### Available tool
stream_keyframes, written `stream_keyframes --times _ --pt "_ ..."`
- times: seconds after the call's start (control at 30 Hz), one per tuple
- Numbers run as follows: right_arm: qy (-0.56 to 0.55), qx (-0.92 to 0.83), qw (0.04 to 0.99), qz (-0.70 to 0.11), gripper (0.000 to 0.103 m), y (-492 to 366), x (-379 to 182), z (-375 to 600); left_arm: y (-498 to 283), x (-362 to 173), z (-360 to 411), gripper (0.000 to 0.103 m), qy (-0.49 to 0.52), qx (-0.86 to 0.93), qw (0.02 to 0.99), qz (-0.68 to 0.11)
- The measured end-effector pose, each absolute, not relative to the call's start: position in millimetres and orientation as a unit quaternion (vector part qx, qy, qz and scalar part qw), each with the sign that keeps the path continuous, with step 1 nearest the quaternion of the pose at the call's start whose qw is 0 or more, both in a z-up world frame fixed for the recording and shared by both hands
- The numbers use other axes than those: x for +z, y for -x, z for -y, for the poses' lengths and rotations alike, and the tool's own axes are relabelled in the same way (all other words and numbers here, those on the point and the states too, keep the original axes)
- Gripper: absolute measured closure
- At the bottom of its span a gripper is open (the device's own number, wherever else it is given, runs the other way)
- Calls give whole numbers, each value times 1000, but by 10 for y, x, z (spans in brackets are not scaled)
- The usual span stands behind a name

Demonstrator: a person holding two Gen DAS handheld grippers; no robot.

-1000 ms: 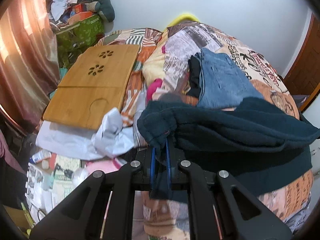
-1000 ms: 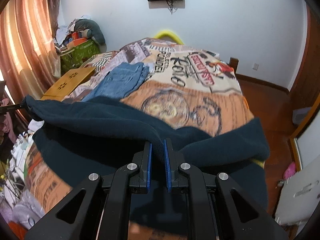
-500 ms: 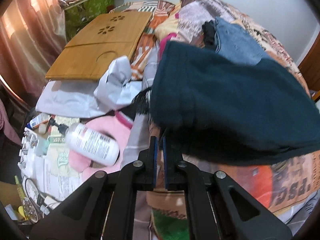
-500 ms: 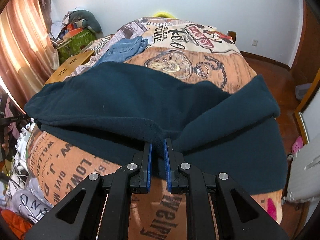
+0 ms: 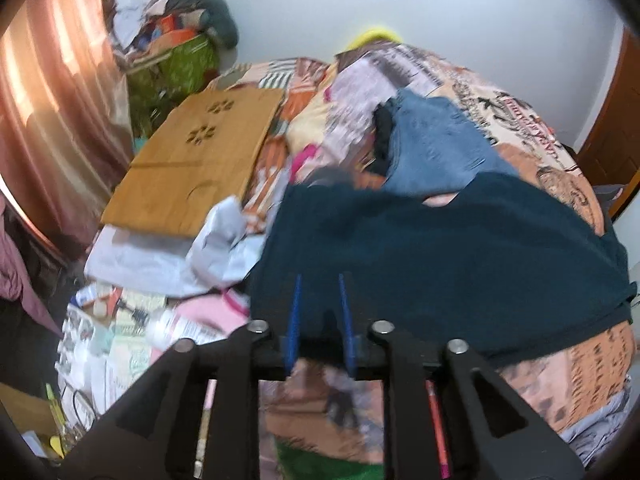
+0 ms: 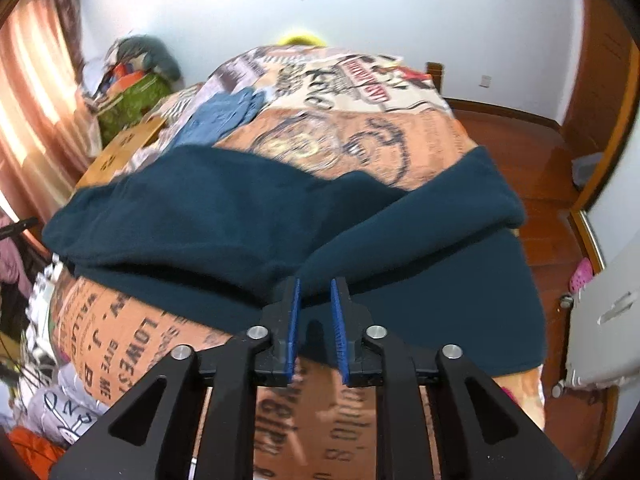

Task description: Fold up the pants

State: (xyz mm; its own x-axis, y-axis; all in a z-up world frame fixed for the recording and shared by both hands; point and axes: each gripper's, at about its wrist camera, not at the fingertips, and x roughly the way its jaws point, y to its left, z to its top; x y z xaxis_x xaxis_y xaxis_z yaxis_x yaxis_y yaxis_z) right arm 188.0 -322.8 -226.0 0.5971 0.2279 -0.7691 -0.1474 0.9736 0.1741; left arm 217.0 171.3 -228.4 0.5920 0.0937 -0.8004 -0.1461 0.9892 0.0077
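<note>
Dark teal fleece pants (image 5: pixel 440 248) lie folded across the near end of the bed; they also show in the right wrist view (image 6: pixel 248 216). My left gripper (image 5: pixel 319 280) is open and empty, its blue pads just above the pants' left end. My right gripper (image 6: pixel 314 284) is open and empty at the near edge of the pants, where the two folded layers meet. Both views are blurred by motion.
Folded blue jeans (image 5: pixel 436 144) lie farther up the printed bedspread (image 6: pixel 360 128). A wooden lap tray (image 5: pixel 200 160), white plastic bags (image 5: pixel 216 240) and a bottle (image 5: pixel 180 328) crowd the left side. A white case (image 6: pixel 604 320) stands on the floor at right.
Both grippers have opened and let go of the pants, which now lie flat on the bed. Both grippers have pulled back a little toward the near edge.
</note>
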Motion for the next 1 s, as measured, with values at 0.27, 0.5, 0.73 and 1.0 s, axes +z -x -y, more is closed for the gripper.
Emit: stream_keyframes --times 0.27,0.5,0.73,1.0 --pt "-56 41 910 -410 67 -2131 -2084 3708 -2755 -2110 -1074 70 21 17 899 -437" --pt "-65 5 909 -412 65 -2586 -2173 4029 -3295 -2220 -526 62 1 -7 897 -443" --pt "-83 -20 896 -435 59 -3183 -2520 4205 -3711 -2619 -110 62 -23 -27 879 -476" --pt "-102 -7 864 -492 59 -3614 -3051 4217 -3821 -2979 156 62 -57 -42 860 -505"
